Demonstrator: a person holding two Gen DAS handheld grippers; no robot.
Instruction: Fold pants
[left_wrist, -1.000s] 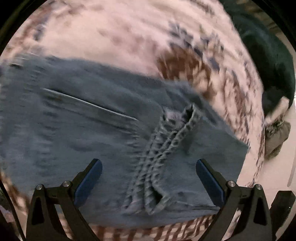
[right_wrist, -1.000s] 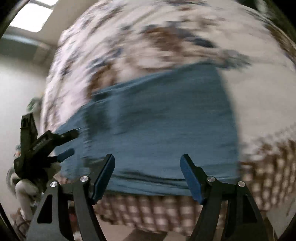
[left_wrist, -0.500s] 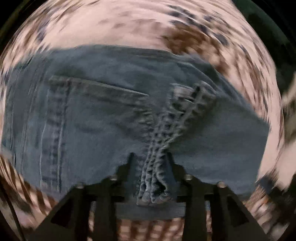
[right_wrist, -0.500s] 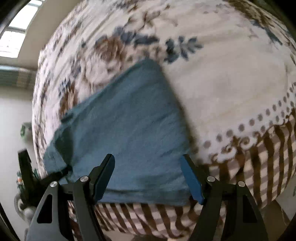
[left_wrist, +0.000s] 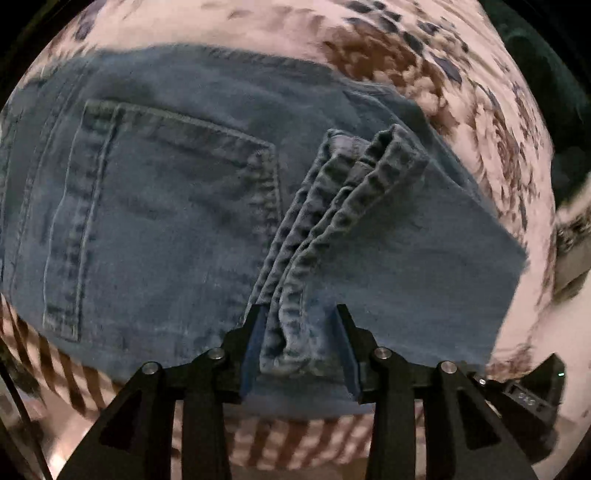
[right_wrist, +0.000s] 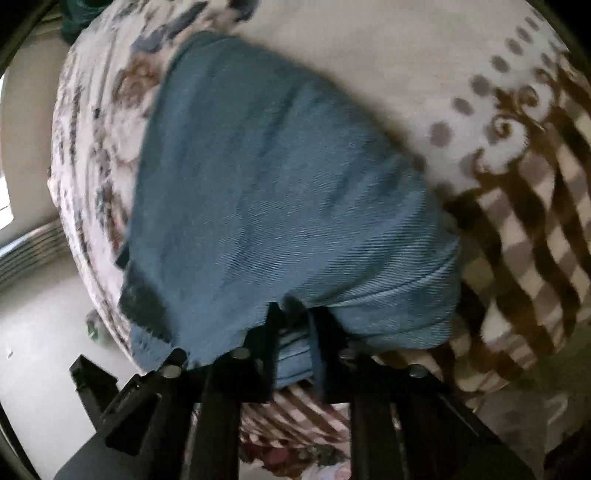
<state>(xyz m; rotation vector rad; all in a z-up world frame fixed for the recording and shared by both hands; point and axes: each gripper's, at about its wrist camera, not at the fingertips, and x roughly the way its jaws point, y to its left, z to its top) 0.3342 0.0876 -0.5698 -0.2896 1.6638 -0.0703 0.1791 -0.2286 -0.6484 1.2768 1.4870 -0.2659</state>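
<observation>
Blue jeans (left_wrist: 166, 206) lie folded on a table under a floral cloth (left_wrist: 369, 44). In the left wrist view a back pocket shows at left and the stacked leg hems (left_wrist: 332, 221) run down the middle. My left gripper (left_wrist: 298, 343) is shut on the near end of these hems. In the right wrist view the jeans (right_wrist: 277, 184) show as a smooth folded panel. My right gripper (right_wrist: 293, 332) is shut on the folded near edge of the jeans at the table's edge.
The tablecloth's brown checked border (right_wrist: 535, 221) hangs over the table edge. Pale floor (right_wrist: 33, 332) lies left of the table in the right wrist view. The other gripper's black body (left_wrist: 528, 391) shows at lower right in the left wrist view.
Both grippers were open a second ago. The left closed on the leg hems first. The right moved in to the folded edge and closed on it.
</observation>
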